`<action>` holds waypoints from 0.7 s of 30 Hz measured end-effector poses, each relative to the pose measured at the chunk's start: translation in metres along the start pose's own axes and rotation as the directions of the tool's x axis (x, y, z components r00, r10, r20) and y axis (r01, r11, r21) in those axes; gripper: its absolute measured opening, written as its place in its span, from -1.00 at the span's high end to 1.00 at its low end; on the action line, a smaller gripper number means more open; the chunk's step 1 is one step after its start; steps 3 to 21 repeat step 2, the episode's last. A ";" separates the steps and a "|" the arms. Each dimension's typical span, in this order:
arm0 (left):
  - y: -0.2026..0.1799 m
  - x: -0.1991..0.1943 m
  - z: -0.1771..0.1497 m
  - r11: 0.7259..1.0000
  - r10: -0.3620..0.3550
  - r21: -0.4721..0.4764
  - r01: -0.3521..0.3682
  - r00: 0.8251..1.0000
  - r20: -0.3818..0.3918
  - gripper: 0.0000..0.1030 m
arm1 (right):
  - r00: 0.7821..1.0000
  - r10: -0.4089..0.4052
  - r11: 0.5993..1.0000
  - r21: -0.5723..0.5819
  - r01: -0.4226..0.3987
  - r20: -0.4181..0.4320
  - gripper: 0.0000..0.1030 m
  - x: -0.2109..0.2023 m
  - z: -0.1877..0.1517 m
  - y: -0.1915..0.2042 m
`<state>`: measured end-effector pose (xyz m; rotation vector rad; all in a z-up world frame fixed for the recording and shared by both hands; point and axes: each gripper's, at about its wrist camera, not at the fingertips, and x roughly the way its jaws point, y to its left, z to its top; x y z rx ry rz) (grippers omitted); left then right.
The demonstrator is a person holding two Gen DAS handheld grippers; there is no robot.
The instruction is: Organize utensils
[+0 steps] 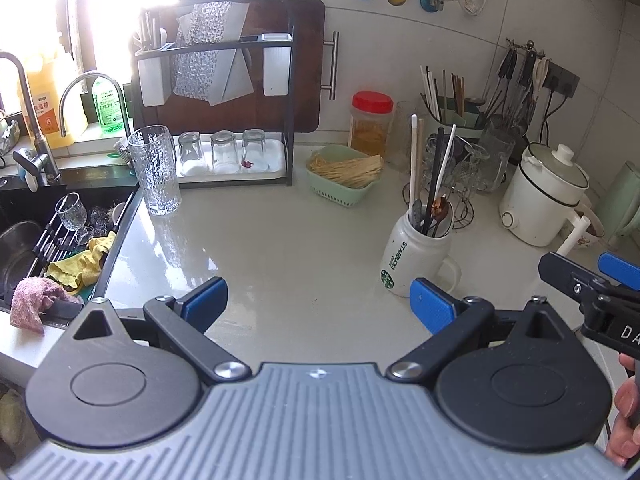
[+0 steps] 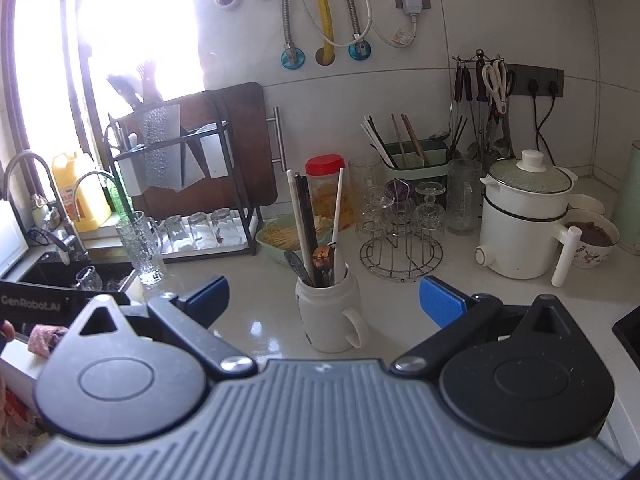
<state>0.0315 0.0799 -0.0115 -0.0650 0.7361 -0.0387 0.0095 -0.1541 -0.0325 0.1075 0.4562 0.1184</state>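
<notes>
Both tools idle over the pale glossy tabletop (image 1: 280, 240), nothing gripped. Left tool (image 1: 319, 300): blue pads spread wide, bare tabletop between them. Right tool (image 2: 323, 296): also spread wide, empty.

Task items: the mixed utensils (image 2: 316, 232) (dark spoon, copper-coloured spoon, black and pale chopsticks, white sticks) stand bunched upright in the white ceramic Starbucks mug (image 2: 326, 312). From the right tool the mug sits dead ahead, between the pads and just beyond them, handle toward the tool's right. From the left tool it is ahead and off to the right (image 1: 416, 256), close to its right pad.

Further ahead of the right tool, against the wall: green plastic divided cutlery holder (image 2: 416, 162) already carrying chopsticks. Likely sort target, my guess only.

Stage: ambiguous. This fits either utensils gathered into the mug as the end state, or the mug as source for sorting into the holder. Frames don't settle it.

If a pick follows: the stems are tightly packed and leaning, so one must be isolated high above the rim; the mug may tip.
</notes>
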 end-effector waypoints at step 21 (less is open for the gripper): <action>0.001 0.000 0.000 1.000 -0.001 -0.004 0.001 1.000 -0.002 -0.93 | 1.000 0.002 1.000 0.011 -0.002 0.003 -1.00 0.000 0.000 0.002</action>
